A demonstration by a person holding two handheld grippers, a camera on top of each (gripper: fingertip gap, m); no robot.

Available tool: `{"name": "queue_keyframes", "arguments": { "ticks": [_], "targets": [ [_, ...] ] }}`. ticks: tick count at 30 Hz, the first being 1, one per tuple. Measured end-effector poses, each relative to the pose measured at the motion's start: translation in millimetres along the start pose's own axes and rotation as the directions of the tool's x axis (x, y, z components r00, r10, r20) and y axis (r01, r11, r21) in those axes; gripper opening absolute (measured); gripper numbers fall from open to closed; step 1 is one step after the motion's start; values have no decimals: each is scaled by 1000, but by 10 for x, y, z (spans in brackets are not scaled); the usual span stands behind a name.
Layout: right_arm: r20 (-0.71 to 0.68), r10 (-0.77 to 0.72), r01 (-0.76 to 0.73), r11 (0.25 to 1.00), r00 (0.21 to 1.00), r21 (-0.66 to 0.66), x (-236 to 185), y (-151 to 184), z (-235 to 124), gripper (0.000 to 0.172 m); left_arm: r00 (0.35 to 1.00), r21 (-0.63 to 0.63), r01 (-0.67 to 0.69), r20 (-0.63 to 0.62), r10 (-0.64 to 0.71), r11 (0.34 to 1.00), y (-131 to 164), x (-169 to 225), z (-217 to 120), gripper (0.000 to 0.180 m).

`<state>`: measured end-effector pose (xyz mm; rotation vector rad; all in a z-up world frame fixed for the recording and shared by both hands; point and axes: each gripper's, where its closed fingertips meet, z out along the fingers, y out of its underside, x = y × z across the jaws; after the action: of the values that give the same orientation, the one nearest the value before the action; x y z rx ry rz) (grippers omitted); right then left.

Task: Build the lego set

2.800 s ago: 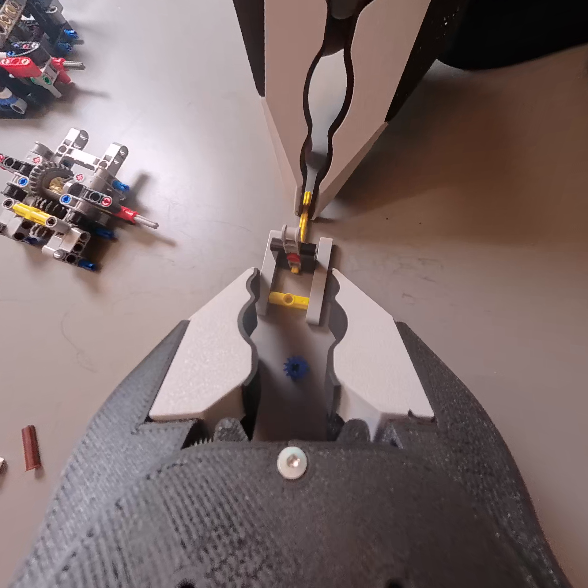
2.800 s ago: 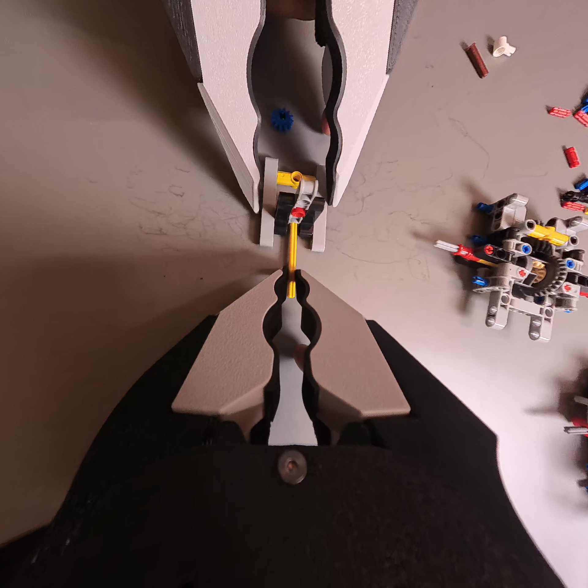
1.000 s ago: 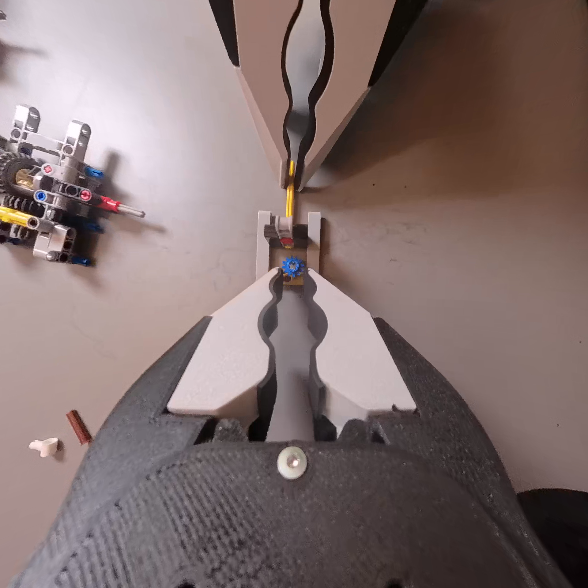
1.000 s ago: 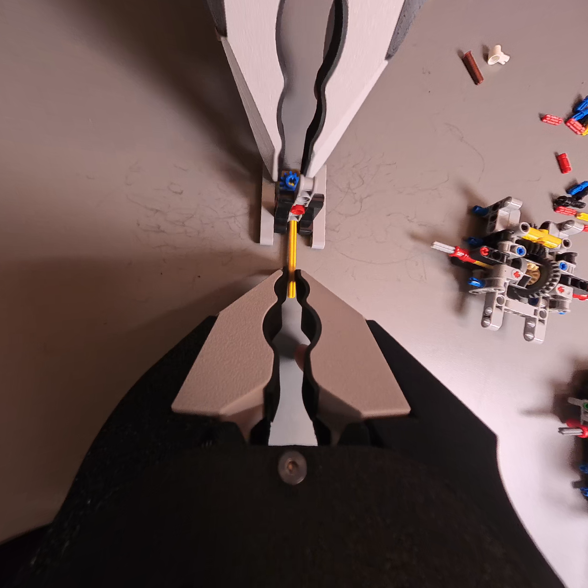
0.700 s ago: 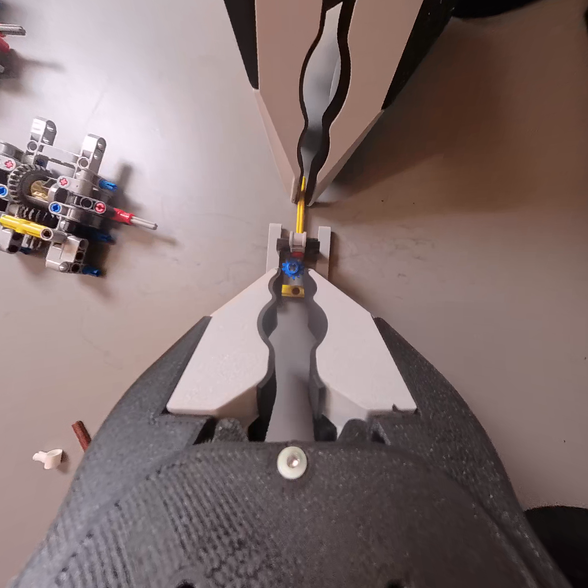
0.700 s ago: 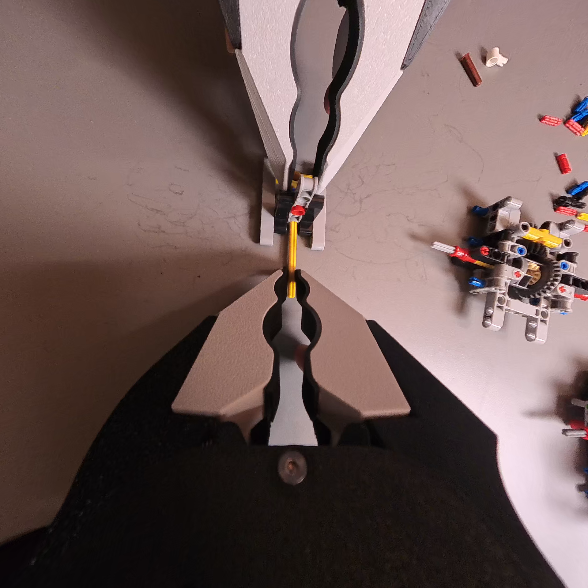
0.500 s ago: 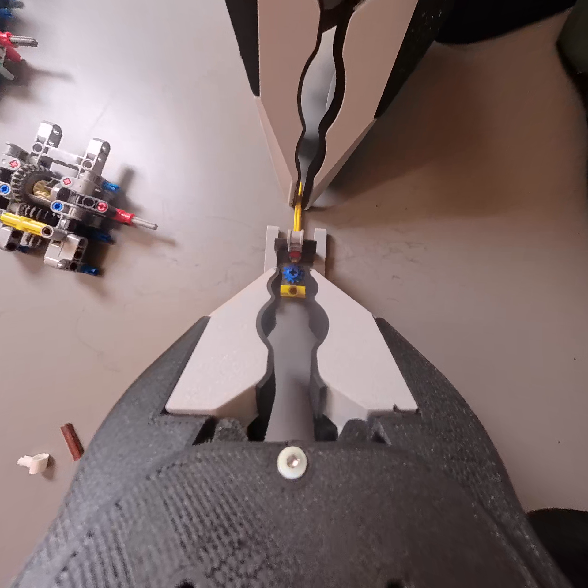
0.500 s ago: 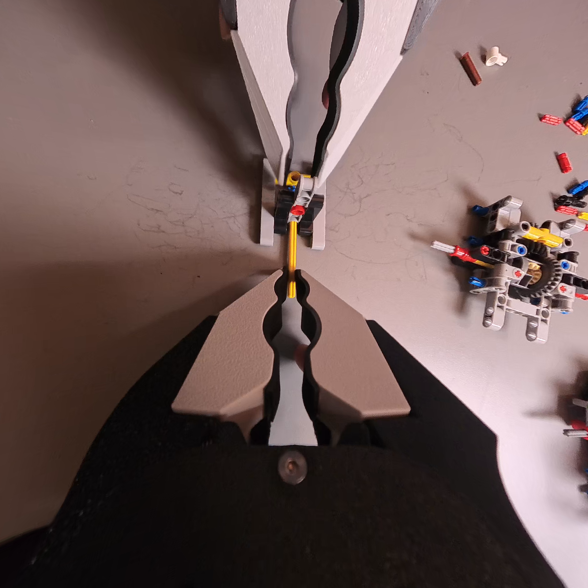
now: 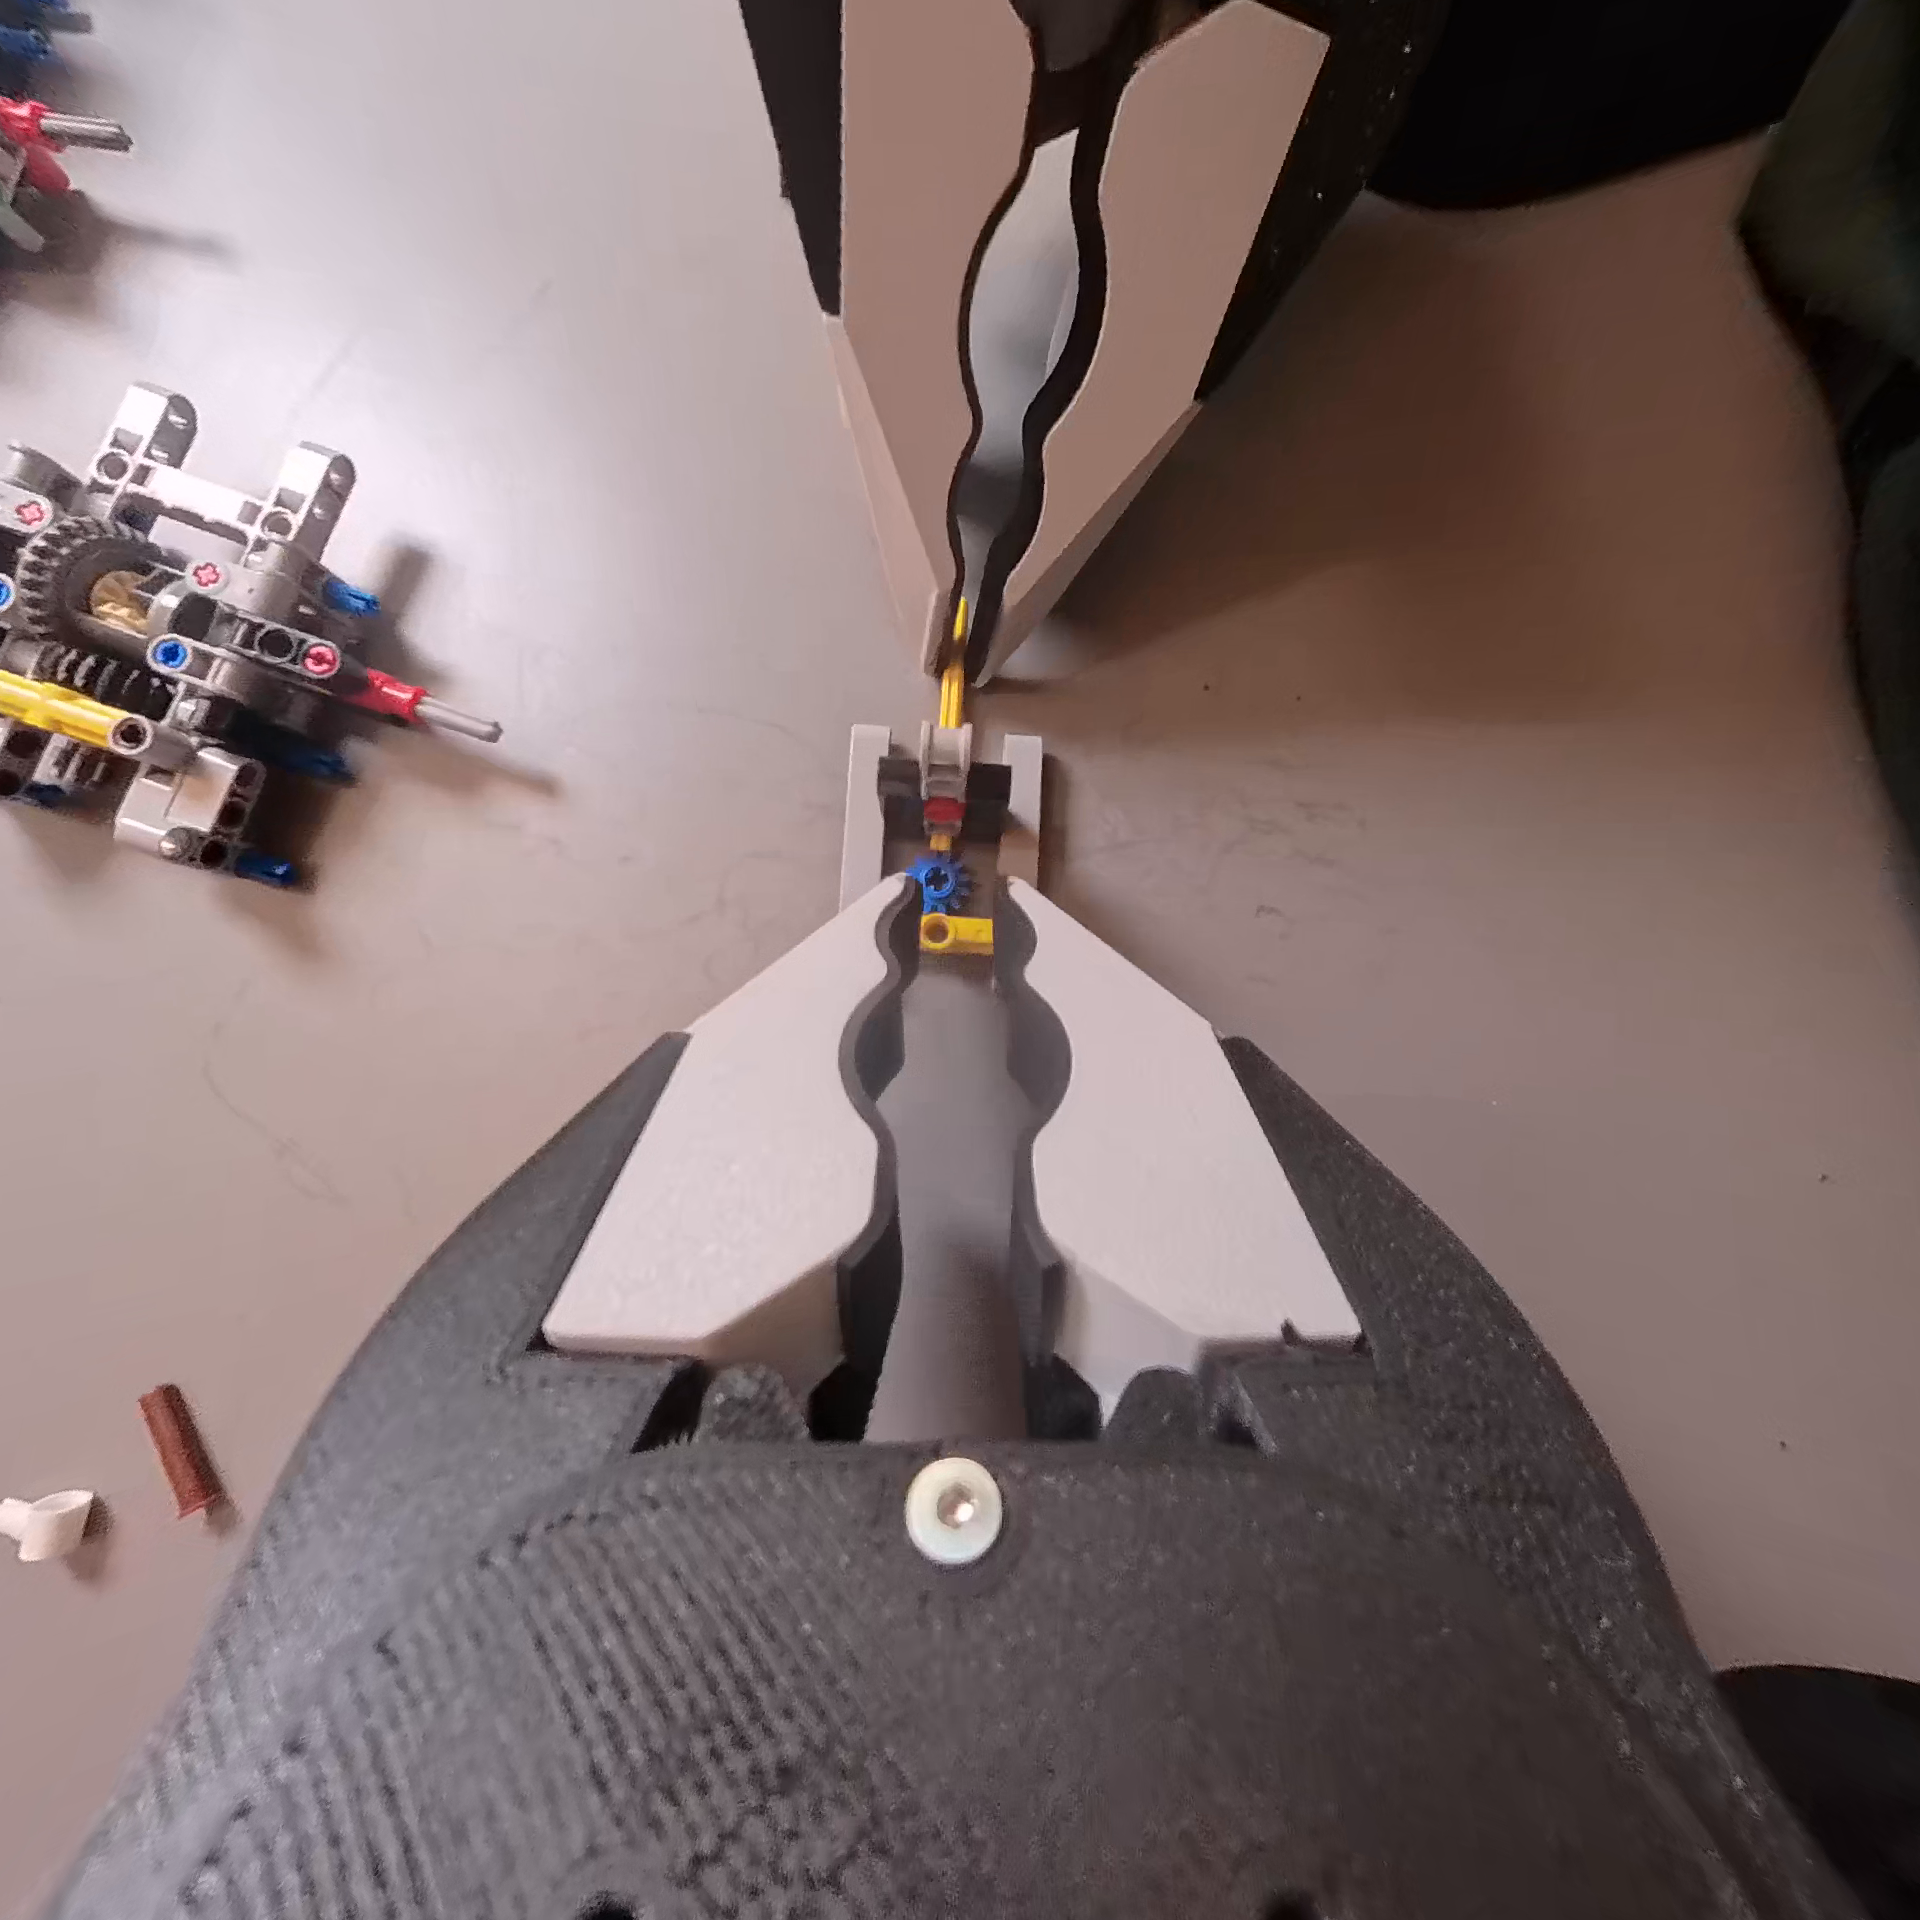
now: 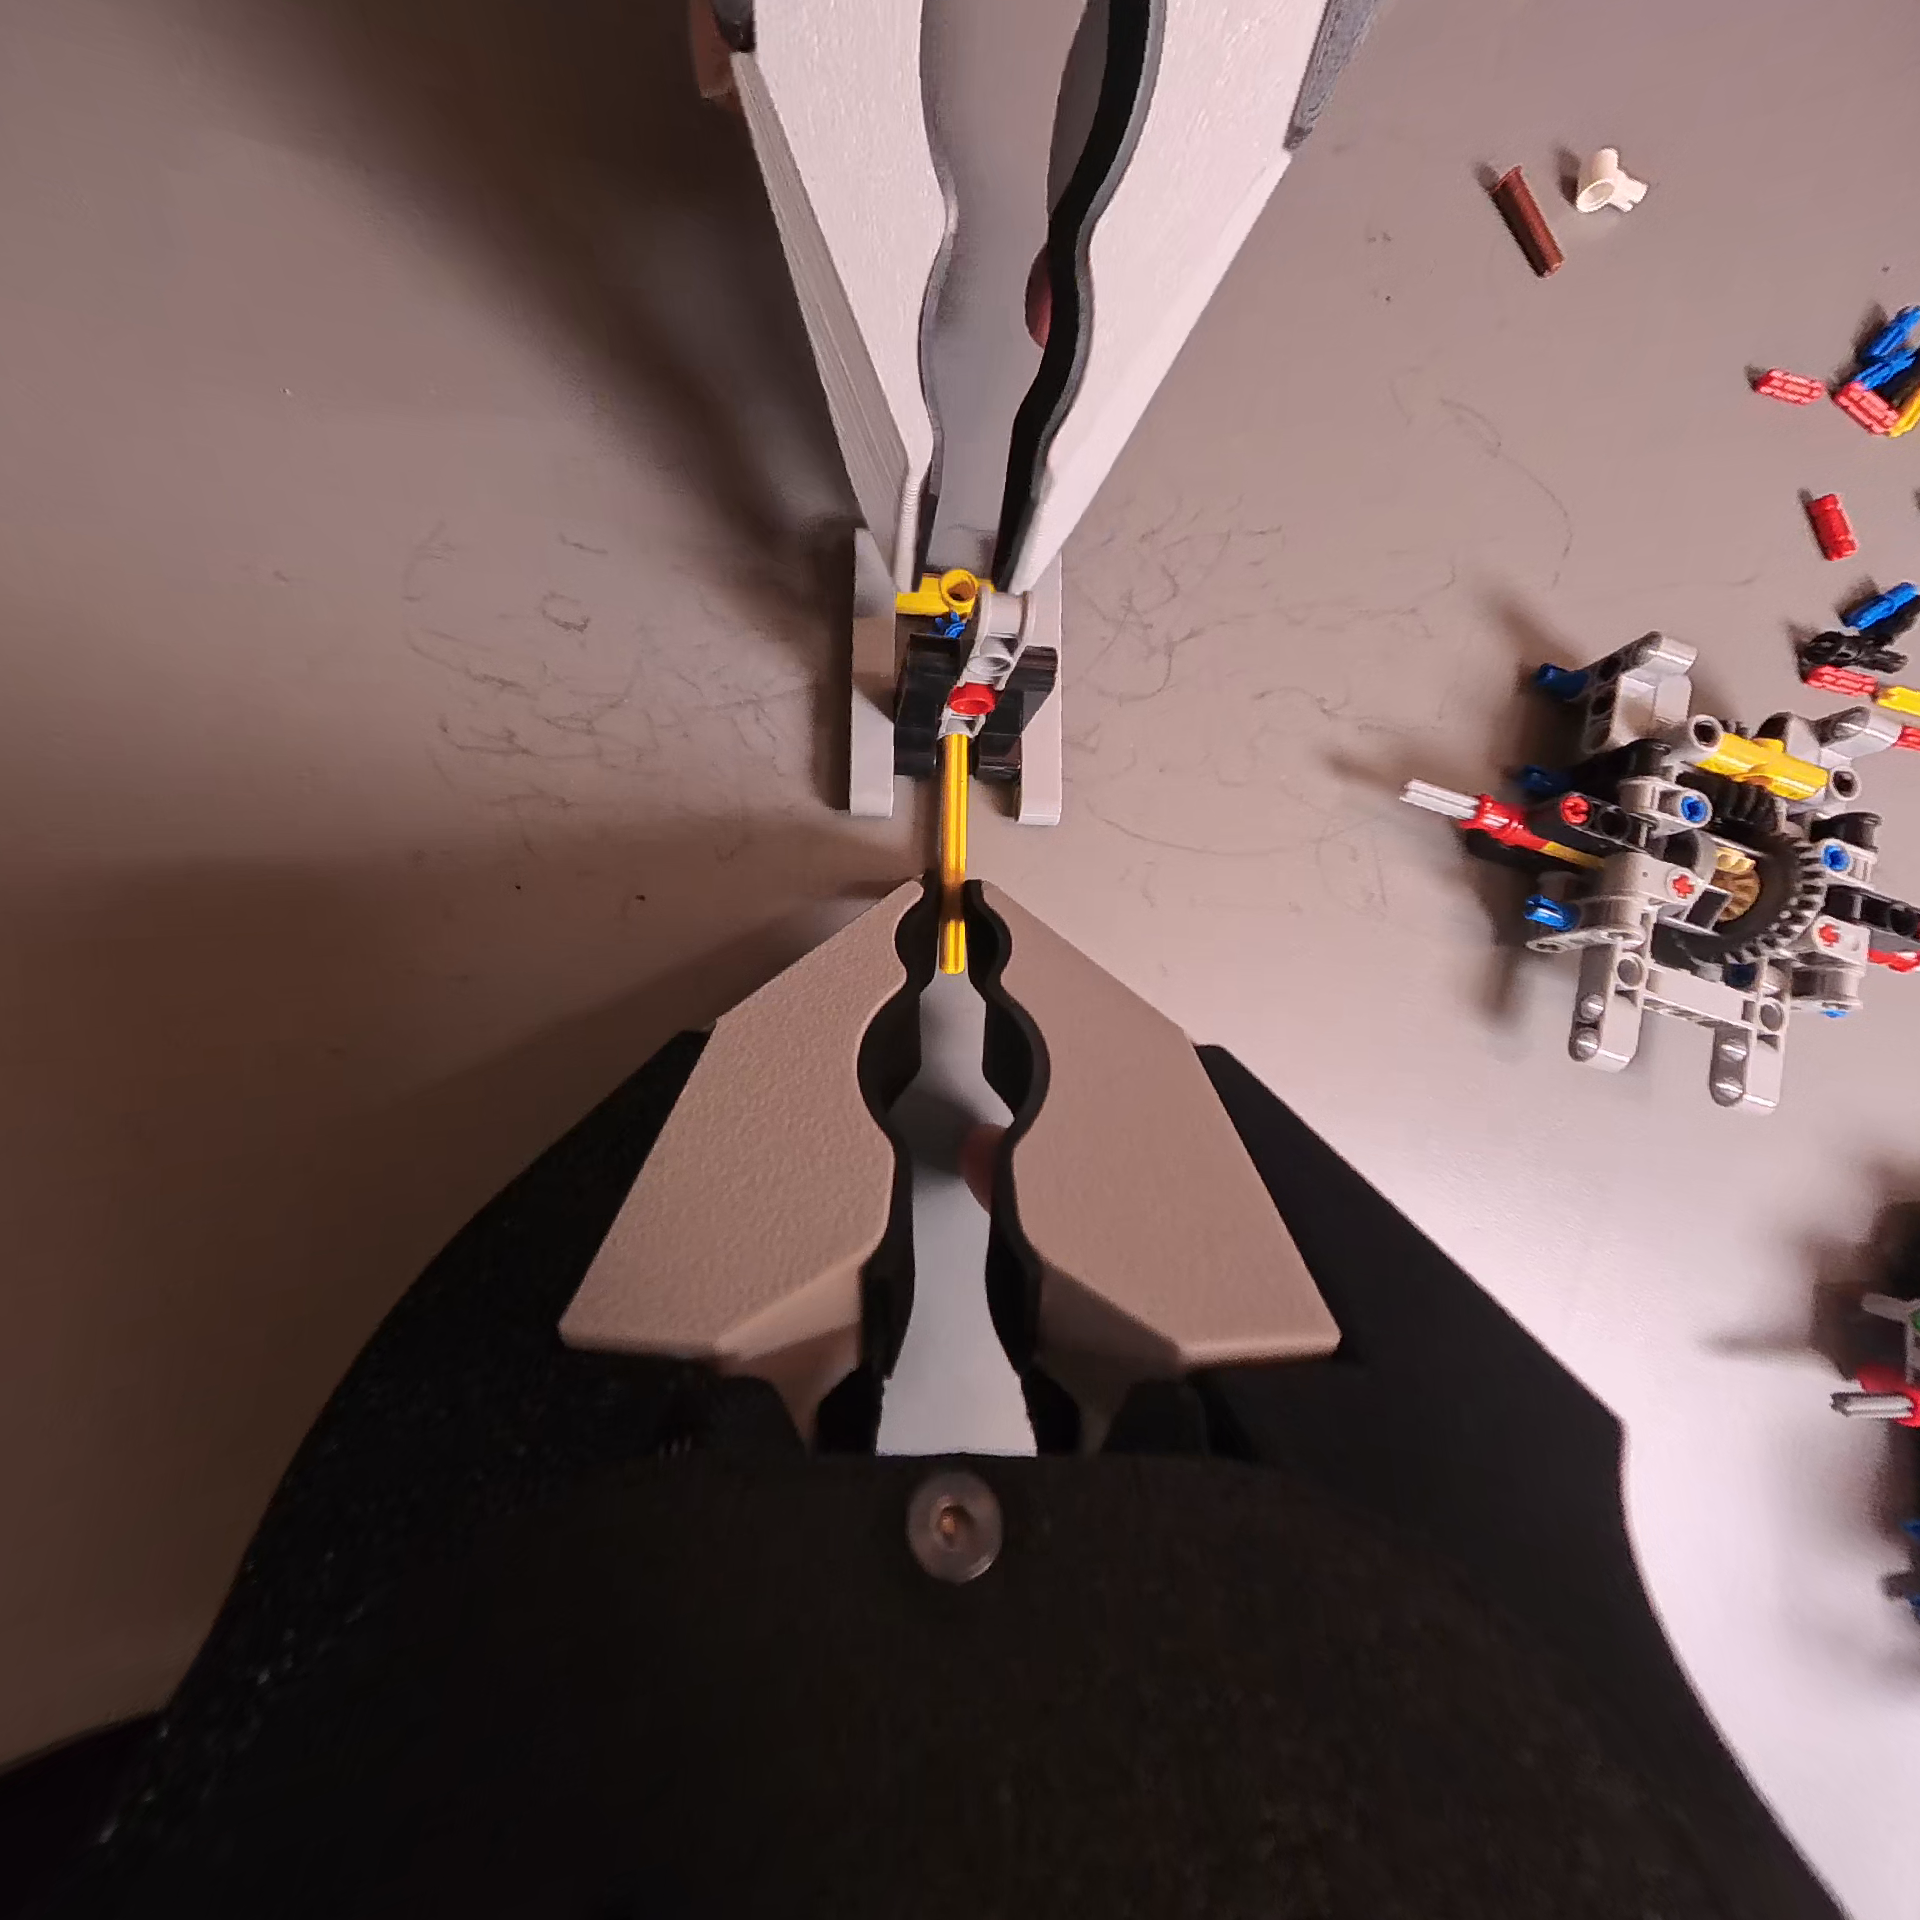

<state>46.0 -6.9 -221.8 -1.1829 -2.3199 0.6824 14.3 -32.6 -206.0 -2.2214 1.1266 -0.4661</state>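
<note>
left gripper [image 9: 956,904] closed in on the blue gear [image 9: 938,881], jaws narrow round it; right gripper [image 10: 953,914] clamps yellow rod [image 10: 953,831], in line.

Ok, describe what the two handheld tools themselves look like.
The left tool has a dark grey, coarsely textured printed body, pale grey wedge fingers with dark wavy inner edges, and a silver screw. The right tool is alike, with a black body and beige-looking fingers.

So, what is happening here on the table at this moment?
A person works two hand-held grippers on a small brick frame. The right gripper is shut on a thin yellow axle that runs into the frame. The left gripper sits at the frame's other end, beside a blue gear.
</note>
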Motion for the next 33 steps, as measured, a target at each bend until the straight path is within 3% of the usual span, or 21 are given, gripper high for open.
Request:
{"name": "queue_keyframes", "arguments": {
  "ticks": [15, 18, 21, 23, 27, 30, 33],
  "targets": [
    [-3, -6, 6, 1000, 1000, 1, -5, 1, -6, 7, 1000, -28, -16, 22, 17, 999, 21, -22, 123, 10],
    [6, -1, 1, 1000, 1000, 15, -12, -1, -39, 13, 999, 35, 0, 41, -1, 999, -21, -56, 43, 10],
    [-23, -6, 8, 996, 1000, 93, 46, -87, -146, 16, 998, 177, 42, 31, -48, 983, -109, -59, -131, 10],
    [-76, -37, 54, 970, 996, 236, 92, -304, -286, 17, 993, 315, 117, -11, -119, 942, -220, -47, -282, 10],
    [-165, -86, 158, 856, 982, 492, 35, -796, -586, 15, 954, 596, 298, -220, -205, 746, -550, 102, -641, 10],
    [-241, -102, 224, 795, 965, 564, 15, -975, -692, 11, 927, 663, 371, -301, -223, 650, -651, 146, -763, 10],
    [-224, -102, 220, 771, 969, 598, -52, -1050, -732, 11, 919, 672, 389, -328, -217, 630, -690, 191, -773, 10]
  ]
}}
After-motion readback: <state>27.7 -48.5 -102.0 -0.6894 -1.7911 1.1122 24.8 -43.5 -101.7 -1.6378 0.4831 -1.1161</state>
